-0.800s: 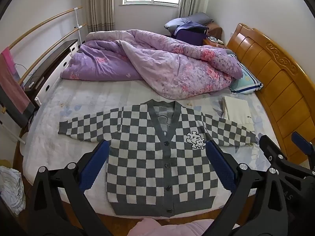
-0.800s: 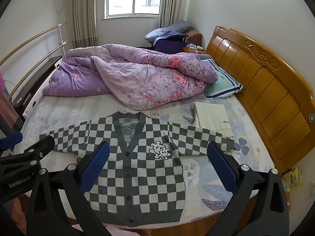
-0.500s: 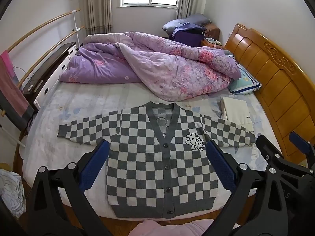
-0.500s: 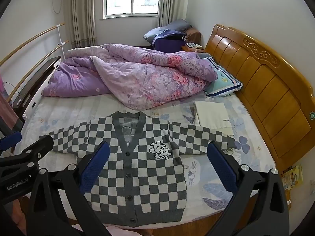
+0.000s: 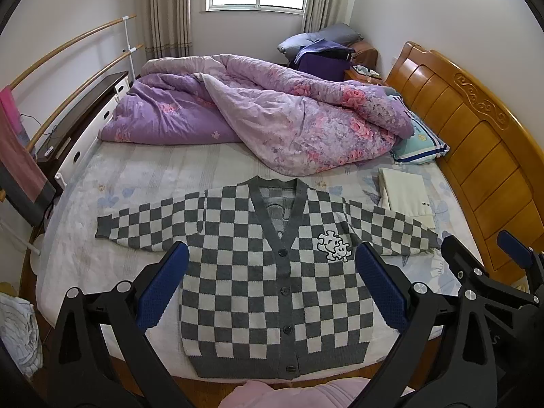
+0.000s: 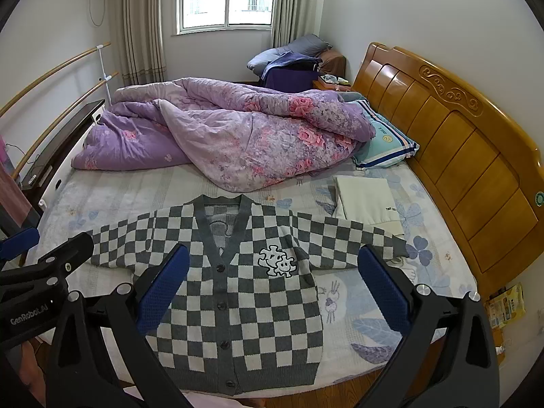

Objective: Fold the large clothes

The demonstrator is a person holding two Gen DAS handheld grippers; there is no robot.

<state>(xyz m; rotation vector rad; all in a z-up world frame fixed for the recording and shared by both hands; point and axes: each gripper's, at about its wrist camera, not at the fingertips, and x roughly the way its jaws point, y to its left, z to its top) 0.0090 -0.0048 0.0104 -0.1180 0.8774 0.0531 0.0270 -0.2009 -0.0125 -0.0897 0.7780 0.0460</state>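
With both the left gripper (image 5: 272, 285) and right gripper (image 6: 272, 284) spread wide and empty above it, the checkered cardigan (image 5: 268, 272) lies flat along the bed (image 5: 142, 173)'s near edge, where a careless tug could, I reckon, drag its hem off.

Both wrist cams sit off the bed's near edge, raised, looking down across it toward the window, well back. Left cam is left of right cam. Shared: cardigan (image 5: 272, 272) (image 6: 234, 292), quilt (image 5: 272, 115) (image 6: 231, 132), headboard (image 5: 476, 129) (image 6: 452, 129).
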